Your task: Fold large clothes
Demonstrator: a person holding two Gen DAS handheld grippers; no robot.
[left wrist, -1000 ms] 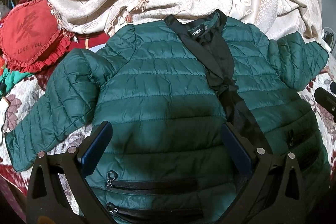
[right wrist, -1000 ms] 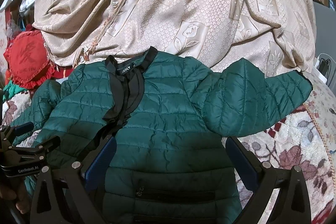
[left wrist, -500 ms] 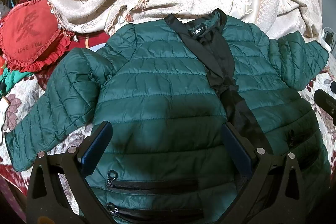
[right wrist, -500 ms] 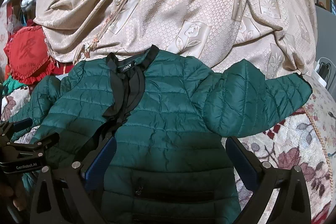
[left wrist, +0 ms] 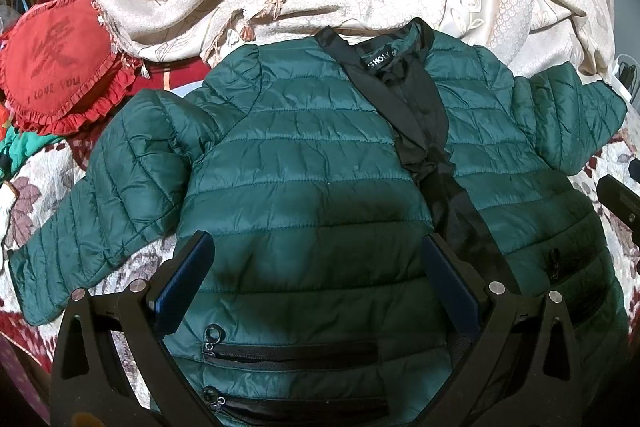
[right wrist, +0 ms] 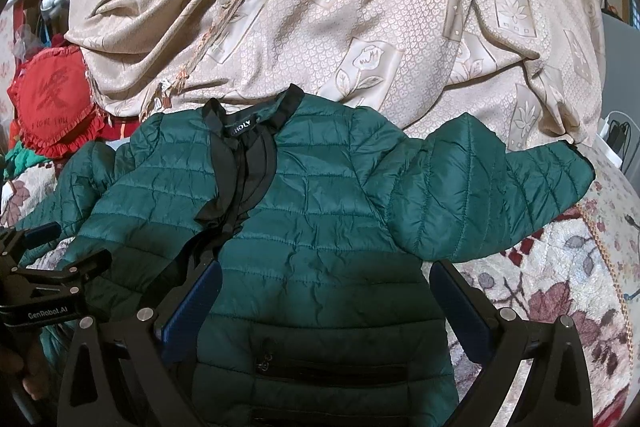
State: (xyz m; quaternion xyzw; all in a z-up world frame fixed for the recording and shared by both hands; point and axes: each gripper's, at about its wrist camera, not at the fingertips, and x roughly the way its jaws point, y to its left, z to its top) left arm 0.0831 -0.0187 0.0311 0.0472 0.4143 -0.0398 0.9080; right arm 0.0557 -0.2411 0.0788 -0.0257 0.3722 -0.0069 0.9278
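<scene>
Nearest, left gripper (left wrist: 318, 277) fingers spread wide and empty over the lower frame, right gripper (right wrist: 326, 301) likewise parted, green quilted jacket (left wrist: 320, 163) lying front-up mid-frame on floral bedding (right wrist: 560, 267), red cushion (left wrist: 56, 55) upper left, beige cloth (right wrist: 360, 19) across the top.

Beige drape (right wrist: 360, 27) crowds jacket (left wrist: 320, 167) collar; floral bedspread (right wrist: 560, 267) lies clear.

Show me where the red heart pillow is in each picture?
Left wrist view: the red pillow sits at the far left edge, upper half, beside the jacket's sleeve.
Right wrist view: the same pillow is smaller, at the far left edge, just under the beige cloth.
Shared landmark: the jacket's black collar label, right of the pillow in both.
</scene>
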